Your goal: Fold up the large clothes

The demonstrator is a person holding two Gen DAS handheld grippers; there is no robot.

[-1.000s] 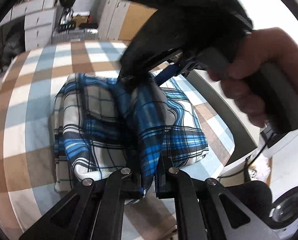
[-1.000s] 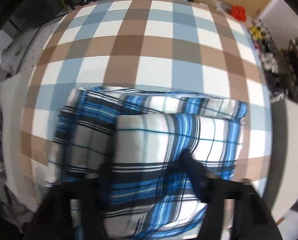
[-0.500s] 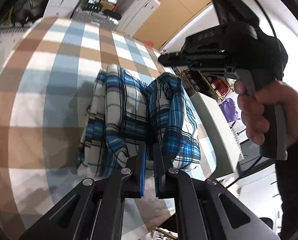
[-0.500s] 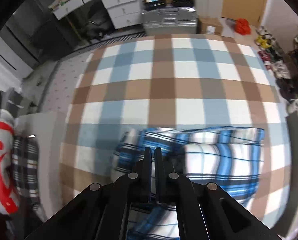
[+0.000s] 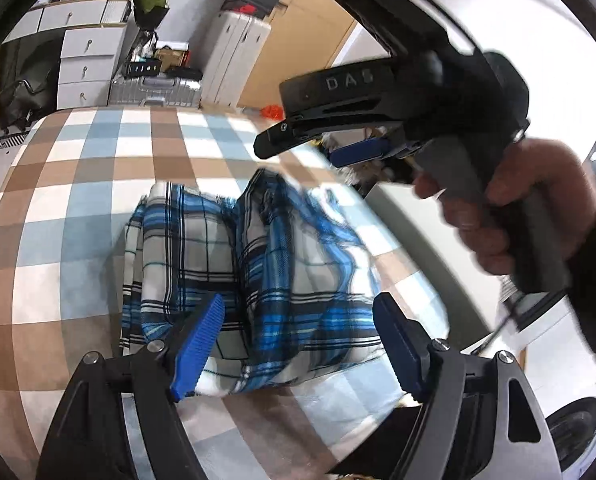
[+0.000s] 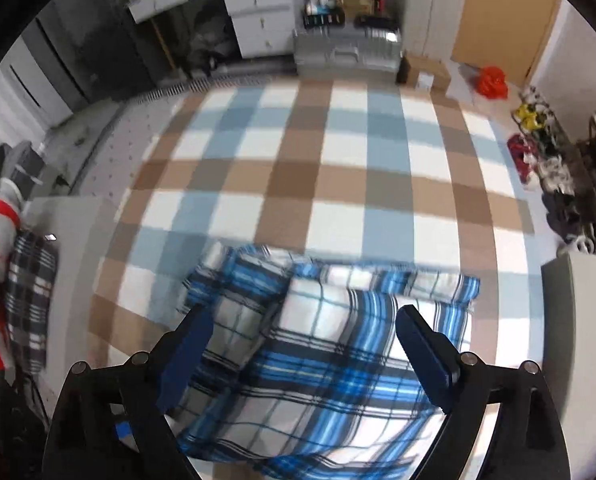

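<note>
The blue plaid shirt [image 5: 253, 280] lies folded into a thick bundle on the checked tabletop [image 5: 97, 184], near the tabletop's front edge and toward its right side in the left wrist view. It rests in two lobes side by side, a paler grey-white one and a bluer one that partly overlaps it.

The left tongs [image 5: 298, 344] hang above the shirt's near edge with their blue pads spread wide apart, holding nothing; the cloth shows between them.

The right tongs [image 6: 306, 356] are likewise spread wide over the shirt, with nothing held, looking down across the bundle toward the far side of the tabletop. In the left wrist view the right hand [image 5: 514, 204] wraps the grey pistol grip, the tool's black body held level above the shirt's far right corner, its nose pointing left over the tabletop.
</note>
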